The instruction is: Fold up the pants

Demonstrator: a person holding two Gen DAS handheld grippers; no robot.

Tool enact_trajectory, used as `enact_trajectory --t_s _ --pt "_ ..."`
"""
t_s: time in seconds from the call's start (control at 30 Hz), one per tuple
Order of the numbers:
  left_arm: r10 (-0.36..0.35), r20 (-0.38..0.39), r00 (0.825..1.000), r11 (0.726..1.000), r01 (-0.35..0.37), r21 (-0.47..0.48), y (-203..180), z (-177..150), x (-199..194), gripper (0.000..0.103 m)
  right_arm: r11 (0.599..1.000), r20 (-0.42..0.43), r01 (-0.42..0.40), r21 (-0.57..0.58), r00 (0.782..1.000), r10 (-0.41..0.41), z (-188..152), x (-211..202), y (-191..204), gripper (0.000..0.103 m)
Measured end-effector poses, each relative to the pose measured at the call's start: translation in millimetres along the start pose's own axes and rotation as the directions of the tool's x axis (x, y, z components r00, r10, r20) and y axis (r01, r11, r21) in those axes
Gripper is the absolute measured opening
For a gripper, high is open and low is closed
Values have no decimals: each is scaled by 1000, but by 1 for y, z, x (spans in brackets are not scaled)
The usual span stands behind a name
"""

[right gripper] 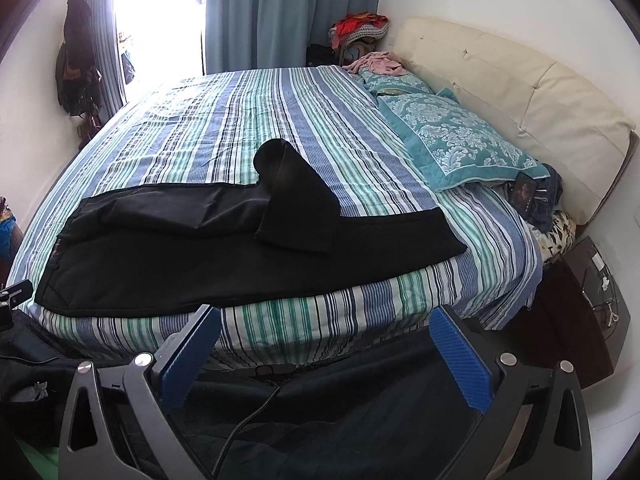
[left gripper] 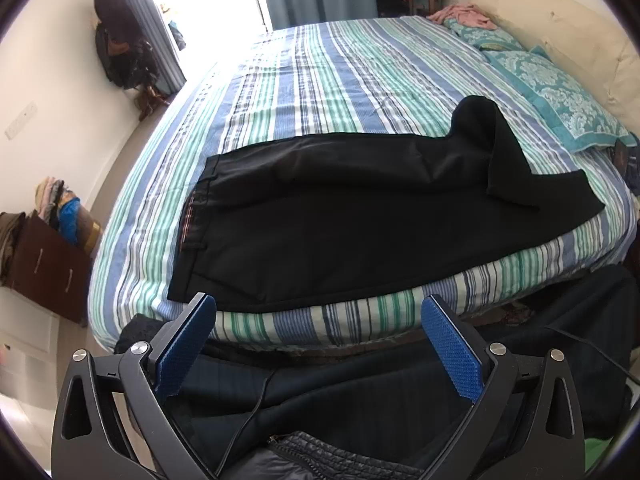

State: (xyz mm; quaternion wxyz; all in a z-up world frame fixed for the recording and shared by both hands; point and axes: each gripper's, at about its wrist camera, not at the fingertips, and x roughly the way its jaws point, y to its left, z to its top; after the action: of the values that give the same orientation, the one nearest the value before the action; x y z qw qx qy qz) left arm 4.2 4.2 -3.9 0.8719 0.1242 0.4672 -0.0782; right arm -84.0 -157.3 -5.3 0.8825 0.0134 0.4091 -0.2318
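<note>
Both sets of jaws are held spread wide with nothing between them: the left gripper (left gripper: 318, 304) and the right gripper (right gripper: 326, 316) are poised short of the near edge of the bed (right gripper: 280, 120), clear of the cloth. The black pants (left gripper: 340, 216) are laid lengthwise along that near edge, waistband (left gripper: 196, 216) to the left, one leg stretched flat to the right, the other leg's lower part (right gripper: 296, 200) doubled back and lying askew over it. The fabric is judged light, thin and limp, likely smooth enough to slide on the striped bedsheet (left gripper: 320, 72); it would sag and crease if lifted at one point only. A pinch at the hem of the doubled-back leg and at the waistband corner is judged best.
</note>
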Motion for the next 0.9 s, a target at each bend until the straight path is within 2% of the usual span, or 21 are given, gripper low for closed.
enact_trajectory --t_s 0.9 --pt "21 -12 1000 997 -21 -70 21 -10 -3 102 989 20 -54 -138 998 57 4 -2 37 103"
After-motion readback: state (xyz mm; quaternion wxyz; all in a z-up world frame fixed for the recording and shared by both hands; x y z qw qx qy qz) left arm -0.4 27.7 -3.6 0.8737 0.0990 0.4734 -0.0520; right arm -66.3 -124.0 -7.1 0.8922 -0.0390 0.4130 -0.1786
